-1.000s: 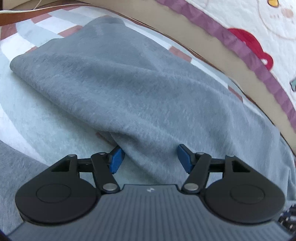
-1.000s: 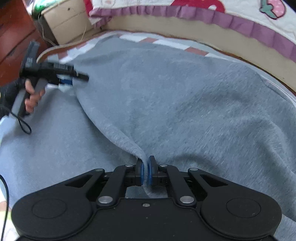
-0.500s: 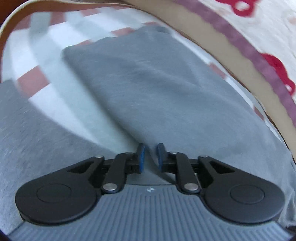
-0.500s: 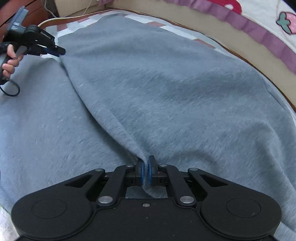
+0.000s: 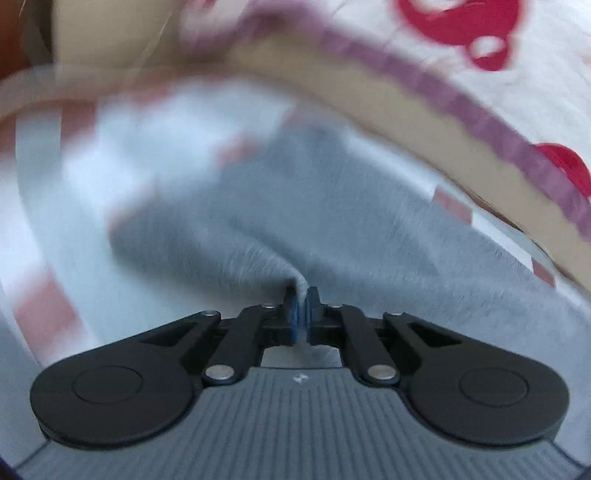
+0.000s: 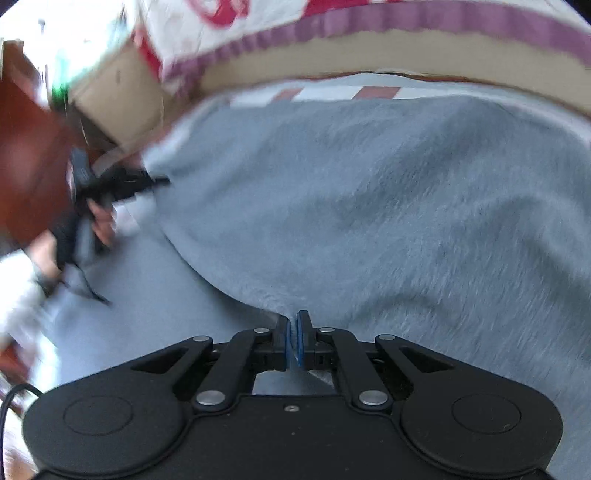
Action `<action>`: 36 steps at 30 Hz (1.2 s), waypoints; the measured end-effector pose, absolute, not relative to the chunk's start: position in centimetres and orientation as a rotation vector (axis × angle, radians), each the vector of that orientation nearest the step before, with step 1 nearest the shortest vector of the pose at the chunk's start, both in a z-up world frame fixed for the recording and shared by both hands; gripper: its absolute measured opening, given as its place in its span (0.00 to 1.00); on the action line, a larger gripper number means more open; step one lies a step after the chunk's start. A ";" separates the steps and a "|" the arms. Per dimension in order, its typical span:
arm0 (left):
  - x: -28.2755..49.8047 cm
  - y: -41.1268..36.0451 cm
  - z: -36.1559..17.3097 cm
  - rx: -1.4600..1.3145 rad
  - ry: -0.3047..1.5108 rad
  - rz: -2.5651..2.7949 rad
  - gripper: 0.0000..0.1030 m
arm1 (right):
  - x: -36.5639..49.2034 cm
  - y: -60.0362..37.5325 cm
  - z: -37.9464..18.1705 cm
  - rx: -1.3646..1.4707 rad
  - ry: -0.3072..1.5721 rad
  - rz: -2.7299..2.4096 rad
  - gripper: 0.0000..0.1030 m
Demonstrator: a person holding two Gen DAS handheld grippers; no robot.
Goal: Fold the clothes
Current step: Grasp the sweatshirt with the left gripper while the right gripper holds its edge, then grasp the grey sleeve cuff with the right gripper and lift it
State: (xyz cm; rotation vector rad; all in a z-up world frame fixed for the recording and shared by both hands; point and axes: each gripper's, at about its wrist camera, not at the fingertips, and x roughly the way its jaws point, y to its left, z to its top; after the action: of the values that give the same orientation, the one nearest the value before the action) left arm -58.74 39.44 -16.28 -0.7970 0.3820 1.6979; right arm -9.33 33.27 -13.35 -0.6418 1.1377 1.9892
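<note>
Grey garment [image 6: 369,206] spread over checked sheet [image 5: 88,155], covering most of bed surface. Left gripper [image 5: 302,310] clamped on pinch of grey fabric, blue pads [image 5: 293,314] pressed together on raised fold. Same gripper seen at far left in right wrist view, hand [image 6: 99,221] on handle, tip at garment's left edge. Right gripper [image 6: 293,339] clamped on near edge of garment. White quilt with purple trim [image 6: 406,22] along far side. Both views blurred.
</note>
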 end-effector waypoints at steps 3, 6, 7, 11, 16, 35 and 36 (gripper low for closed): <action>-58.7 38.4 -14.1 -0.699 0.411 1.733 0.04 | -9.5 32.8 -13.4 -0.649 1.167 1.997 0.05; -59.0 38.2 -15.7 -0.766 0.530 1.788 0.14 | -11.4 32.5 -14.1 -0.799 1.125 1.996 0.05; -59.2 38.1 -16.6 -0.789 0.572 1.814 0.15 | -12.2 32.6 -14.4 -0.864 1.099 1.987 0.05; -58.7 37.5 -17.8 -0.721 0.702 1.925 0.24 | -12.2 32.7 -14.8 -0.888 1.121 1.990 0.06; -54.7 37.7 -14.0 -0.542 0.649 1.840 0.40 | -9.7 32.1 -12.8 -0.783 1.104 2.036 0.22; -31.8 50.2 -18.4 -0.226 0.861 0.885 0.57 | 17.8 30.5 -14.1 -0.333 1.236 1.155 0.66; -31.7 50.8 -18.3 -0.248 0.846 0.874 0.58 | 18.1 30.0 -15.0 -0.269 1.288 1.125 0.68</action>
State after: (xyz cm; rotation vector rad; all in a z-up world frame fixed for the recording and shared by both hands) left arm -31.71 50.80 -18.31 -0.2483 0.8464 0.8738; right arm 18.14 30.00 -14.95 -0.2688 1.2879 1.1254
